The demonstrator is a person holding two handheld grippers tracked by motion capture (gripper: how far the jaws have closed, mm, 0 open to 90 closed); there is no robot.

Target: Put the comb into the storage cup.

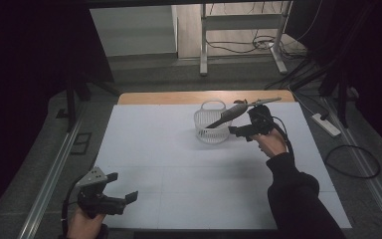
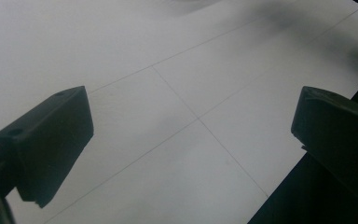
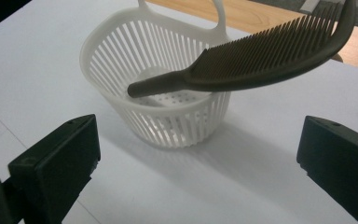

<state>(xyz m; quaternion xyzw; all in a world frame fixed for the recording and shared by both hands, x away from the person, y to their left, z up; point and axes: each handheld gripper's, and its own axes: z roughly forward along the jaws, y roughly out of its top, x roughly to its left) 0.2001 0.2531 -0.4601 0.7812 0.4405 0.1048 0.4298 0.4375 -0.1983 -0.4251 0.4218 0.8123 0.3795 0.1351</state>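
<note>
Table (image 1: 179, 164), white and seamed into panels, lies under both claws. Beyond the right claw's (image 1: 242, 130) spread jaws, just ahead of them, stands the basket (image 3: 121, 60), white, slatted, upright, its loop handle on the far rim. The comb (image 3: 261, 60), dark, leans in that basket: handle end down inside against the perforated floor, toothed end sticking up and out over the rim, above and ahead of the right claw's right jaw. Nothing sits between those jaws; the right claw hangs near the basket without touching it. The left claw (image 1: 122, 188), well apart at the table's near edge, is also spread, with bare table between its jaws.
</note>
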